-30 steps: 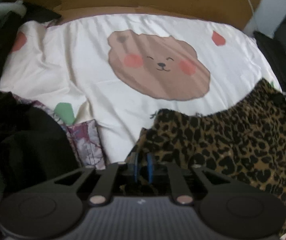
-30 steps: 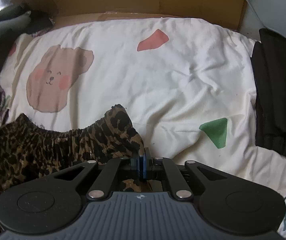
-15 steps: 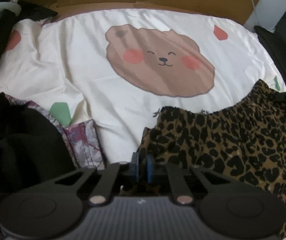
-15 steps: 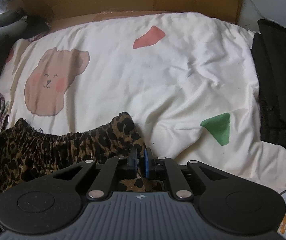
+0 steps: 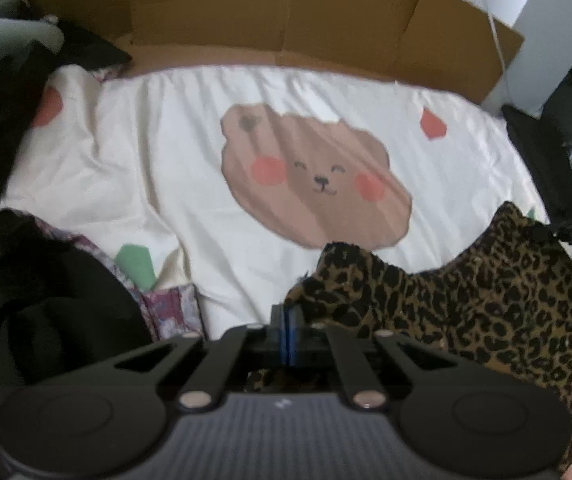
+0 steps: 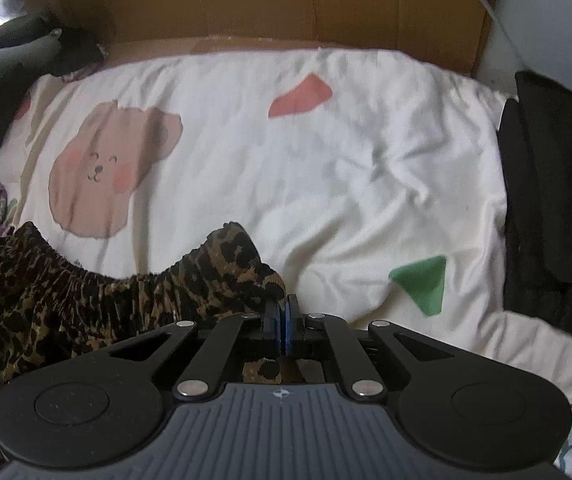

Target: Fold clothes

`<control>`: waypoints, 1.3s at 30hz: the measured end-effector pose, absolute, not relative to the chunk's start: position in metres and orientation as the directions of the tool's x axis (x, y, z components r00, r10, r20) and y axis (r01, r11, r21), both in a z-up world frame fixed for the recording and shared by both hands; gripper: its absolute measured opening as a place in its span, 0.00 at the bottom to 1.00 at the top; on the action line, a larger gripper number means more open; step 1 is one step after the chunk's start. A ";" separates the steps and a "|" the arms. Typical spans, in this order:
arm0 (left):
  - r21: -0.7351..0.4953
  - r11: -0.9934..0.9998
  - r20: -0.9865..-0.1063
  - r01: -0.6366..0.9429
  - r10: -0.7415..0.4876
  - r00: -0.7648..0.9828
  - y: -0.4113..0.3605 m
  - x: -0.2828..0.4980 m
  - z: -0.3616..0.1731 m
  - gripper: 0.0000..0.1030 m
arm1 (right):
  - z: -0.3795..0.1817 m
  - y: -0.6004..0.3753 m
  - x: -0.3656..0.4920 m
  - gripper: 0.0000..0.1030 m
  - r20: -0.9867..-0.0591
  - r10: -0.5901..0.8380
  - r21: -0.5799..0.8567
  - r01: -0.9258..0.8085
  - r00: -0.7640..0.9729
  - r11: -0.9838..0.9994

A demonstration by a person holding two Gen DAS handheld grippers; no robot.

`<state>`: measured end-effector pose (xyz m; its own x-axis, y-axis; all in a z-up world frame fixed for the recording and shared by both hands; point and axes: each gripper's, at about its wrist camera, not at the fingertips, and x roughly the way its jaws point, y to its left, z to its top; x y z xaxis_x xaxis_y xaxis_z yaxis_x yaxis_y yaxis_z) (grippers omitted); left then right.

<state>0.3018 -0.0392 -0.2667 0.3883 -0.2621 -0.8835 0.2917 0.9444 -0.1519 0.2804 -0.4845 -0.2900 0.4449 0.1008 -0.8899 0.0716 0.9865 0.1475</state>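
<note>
Pinching leopard garment, left claw, right claw, pinched edges hidden

open sheet ahead, black pile right, cardboard wall behind

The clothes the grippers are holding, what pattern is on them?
Leopard print, black spots on tan-brown. The left wrist view shows it best.

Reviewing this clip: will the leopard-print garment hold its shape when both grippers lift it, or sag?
Likely sags: the leopard-print garment already droops between the left gripper and right gripper. Its gathered edge looks stretchy. Probably light, thin fabric.
</note>
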 end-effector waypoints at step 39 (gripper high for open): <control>-0.168 0.971 -0.812 0.171 -0.235 0.535 -0.034 0.437 -0.242 0.02 | -0.229 -0.488 0.412 0.00 -0.769 -0.056 0.095 0.200 0.636 0.975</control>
